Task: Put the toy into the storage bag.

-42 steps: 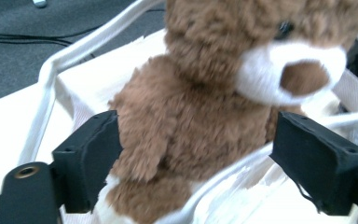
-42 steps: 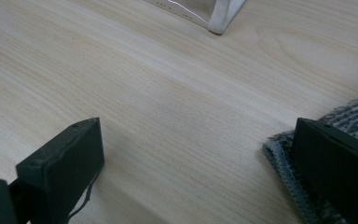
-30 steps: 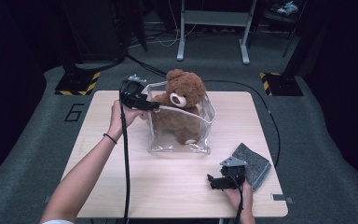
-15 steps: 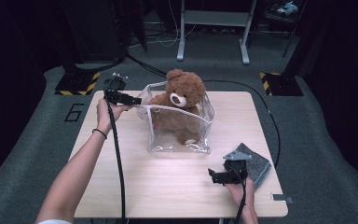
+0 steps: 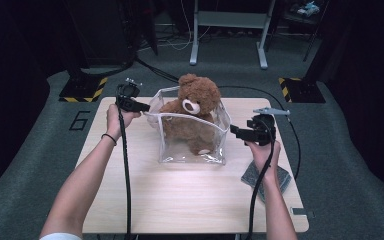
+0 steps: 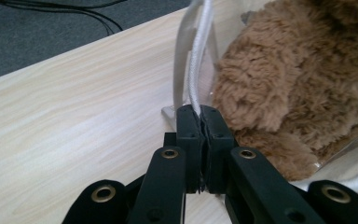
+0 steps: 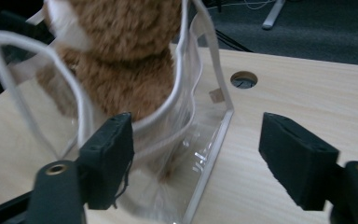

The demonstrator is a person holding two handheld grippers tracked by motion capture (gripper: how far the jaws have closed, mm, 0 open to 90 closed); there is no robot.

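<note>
A brown teddy bear (image 5: pixel 192 112) sits upright in a clear plastic bag (image 5: pixel 192 145) with a white zip rim, in the middle of the wooden table (image 5: pixel 180 200). My left gripper (image 5: pixel 146 108) is at the bag's left end. In the left gripper view it (image 6: pixel 200 114) is shut on the white rim (image 6: pixel 196 70), with the bear's fur (image 6: pixel 298 79) just beyond. My right gripper (image 5: pixel 234 131) hovers level beside the bag's right end. Its jaws have just been closing but stand open (image 7: pixel 198 130). The bag's near edge (image 7: pixel 214 140) lies between them, and the pads do not touch it.
A grey folded cloth (image 5: pixel 267 177) lies on the table below my right hand. A round hole (image 7: pixel 243 79) sits in the tabletop past the bag. Black cables trail from both grippers. Yellow-black striped bases (image 5: pixel 82 92) and a metal stand (image 5: pixel 227 30) are on the floor behind.
My right hand rose from the table beside the grey cloth to the bag's right end. My left gripper drew slightly left and its jaws shut on the bag's rim.
</note>
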